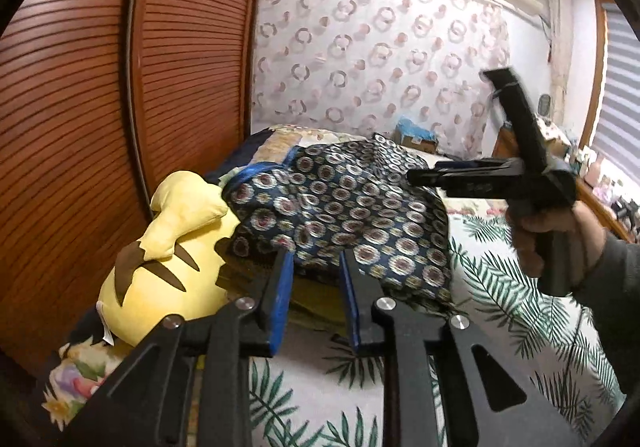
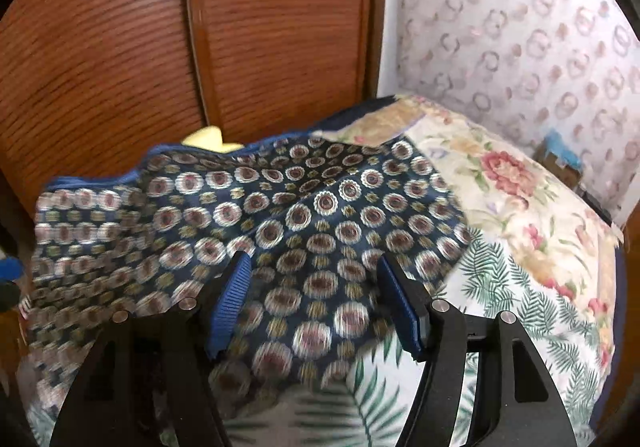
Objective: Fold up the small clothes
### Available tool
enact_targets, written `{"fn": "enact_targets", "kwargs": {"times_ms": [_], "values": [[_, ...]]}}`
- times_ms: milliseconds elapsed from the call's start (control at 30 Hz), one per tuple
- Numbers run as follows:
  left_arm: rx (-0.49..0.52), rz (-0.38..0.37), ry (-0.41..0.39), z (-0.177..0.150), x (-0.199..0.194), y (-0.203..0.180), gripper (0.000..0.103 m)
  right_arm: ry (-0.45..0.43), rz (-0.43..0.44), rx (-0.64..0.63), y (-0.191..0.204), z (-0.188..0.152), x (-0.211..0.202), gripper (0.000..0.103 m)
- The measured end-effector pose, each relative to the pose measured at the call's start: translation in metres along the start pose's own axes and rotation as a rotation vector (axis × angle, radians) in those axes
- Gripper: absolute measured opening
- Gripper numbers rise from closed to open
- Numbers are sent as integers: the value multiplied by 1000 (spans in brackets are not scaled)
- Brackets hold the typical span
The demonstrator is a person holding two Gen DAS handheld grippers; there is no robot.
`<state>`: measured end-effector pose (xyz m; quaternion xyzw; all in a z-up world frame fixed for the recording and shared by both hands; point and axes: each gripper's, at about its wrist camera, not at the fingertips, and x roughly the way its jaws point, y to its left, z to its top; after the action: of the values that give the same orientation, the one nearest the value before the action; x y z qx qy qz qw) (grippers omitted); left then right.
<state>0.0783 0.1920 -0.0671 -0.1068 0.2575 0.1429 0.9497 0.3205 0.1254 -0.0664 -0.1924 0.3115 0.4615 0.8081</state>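
A dark blue garment with round medallion print (image 1: 344, 203) lies rumpled on the palm-leaf bedsheet (image 1: 500, 287). My left gripper (image 1: 316, 259) is open, its blue-padded fingers just in front of the garment's near edge, holding nothing. The right gripper (image 1: 416, 177) shows in the left wrist view, held in a hand above the garment's right side. In the right wrist view the garment (image 2: 280, 215) spreads wide under my right gripper (image 2: 314, 267), which is open with its fingers over the cloth, not pinching it.
A yellow plush toy (image 1: 168, 267) lies left of the garment against the brown louvred wardrobe doors (image 1: 120, 87). A floral quilt (image 2: 500, 183) lies at the back right. A cardboard box (image 1: 416, 137) stands by the patterned wall.
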Motion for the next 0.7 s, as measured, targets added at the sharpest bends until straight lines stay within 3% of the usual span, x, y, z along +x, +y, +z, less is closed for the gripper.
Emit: {"fn": "enact_targets", "kwargs": {"times_ms": [200, 367, 700], "values": [[71, -39, 21, -6, -10, -32, 21, -68, -2, 52, 1, -31, -64, 67], [129, -82, 20, -8, -19, -60, 21, -99, -62, 83, 1, -66, -116, 68], [169, -192, 16, -10, -31, -109, 23, -159, -196, 192, 3, -133, -200, 90]]}}
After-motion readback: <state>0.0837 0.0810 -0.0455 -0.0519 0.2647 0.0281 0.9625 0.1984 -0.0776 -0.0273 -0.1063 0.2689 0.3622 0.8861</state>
